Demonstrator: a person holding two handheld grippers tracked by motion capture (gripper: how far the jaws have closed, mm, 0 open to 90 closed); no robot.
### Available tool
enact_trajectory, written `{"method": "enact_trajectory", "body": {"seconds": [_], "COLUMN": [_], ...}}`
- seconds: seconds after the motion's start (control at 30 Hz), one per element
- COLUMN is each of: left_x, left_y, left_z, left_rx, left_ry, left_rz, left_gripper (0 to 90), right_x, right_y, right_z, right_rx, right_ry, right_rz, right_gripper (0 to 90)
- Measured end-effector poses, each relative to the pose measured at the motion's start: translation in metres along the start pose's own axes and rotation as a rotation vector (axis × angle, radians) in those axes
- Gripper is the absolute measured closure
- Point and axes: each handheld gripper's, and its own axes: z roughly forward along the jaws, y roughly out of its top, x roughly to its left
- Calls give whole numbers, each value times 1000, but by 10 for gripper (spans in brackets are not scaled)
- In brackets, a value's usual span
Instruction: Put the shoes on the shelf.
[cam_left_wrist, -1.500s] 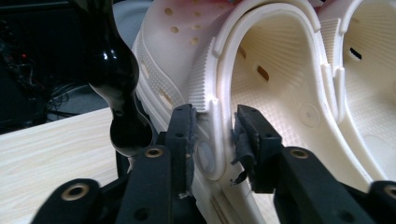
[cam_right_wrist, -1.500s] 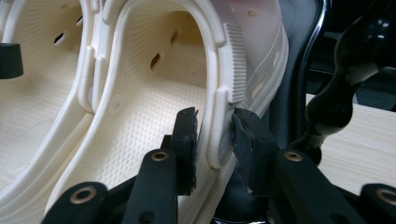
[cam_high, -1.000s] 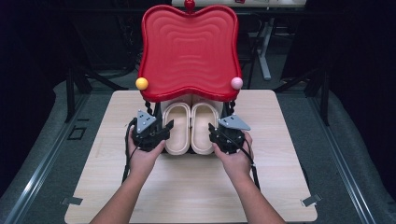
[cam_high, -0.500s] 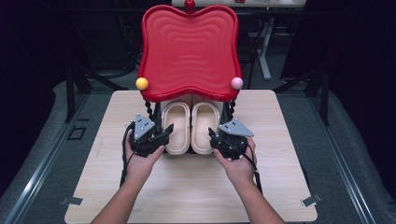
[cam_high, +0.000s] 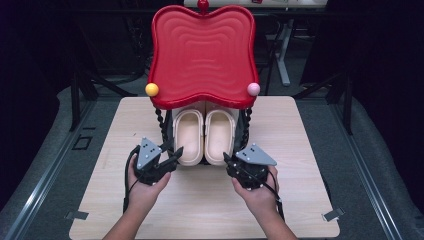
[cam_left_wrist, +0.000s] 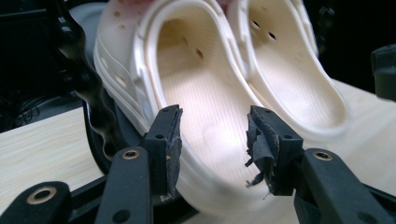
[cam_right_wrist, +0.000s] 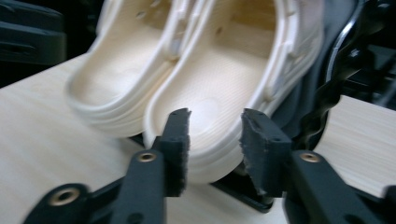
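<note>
I hold my left gripper (cam_high: 170, 156) and my right gripper (cam_high: 231, 161) just in front of the two cream clogs, which lie side by side on a low black rack (cam_high: 165, 127) under a red tray (cam_high: 202, 55). The rack stands at the middle of the bench (cam_high: 310, 150), toward its far edge. The left clog (cam_high: 188, 134) and the right clog (cam_high: 220, 134) point their heels to me, toward the near edge.

In the left gripper view my jaws stand apart, about halfway open, with the heel rim of the left clog (cam_left_wrist: 205, 140) between and behind them; they hold nothing. In the right gripper view the jaws are open in the same way, in front of the heel of the right clog (cam_right_wrist: 219, 116), also with nothing inside. The pads (cam_left_wrist: 261, 144) of the left gripper look worn and frayed.

I judge the work is at its beginning: both clogs sit on the rack, not gripped, so the closing on the heels and the pulling out are left to do.

For room, the near half of the bench is bare wood, so I can draw the clogs straight back to the near edge. The twisted black posts (cam_high: 160, 120) of the rack stand close beside each clog, and the red tray hangs low over the toes, so lifting early could knock it.
</note>
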Motion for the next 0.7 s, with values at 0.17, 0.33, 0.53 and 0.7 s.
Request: {"method": "enact_trajectory", "body": {"seconds": [0.17,0.33,0.53,0.7], "left_x": [-6,-15,-20,-20], "left_y": [-14,-34,-49,-53], "left_z": [-7,-12,-4,4], "left_rx": [23,45,94,119], "left_ry": [-27,-19,-43,-47], "left_rz": [-27,-67,-72,-85], "left_gripper": [560,679,823,893], "right_x": [4,10,18,16], "right_y": [-14,-30,-44,-48], "right_z": [-8,-3,9,20], "right_rx": [10,30,99,123], "right_ry": [49,62,91,91], "right_rz": [-5,23,32,62], "right_gripper": [709,820,863,900]}}
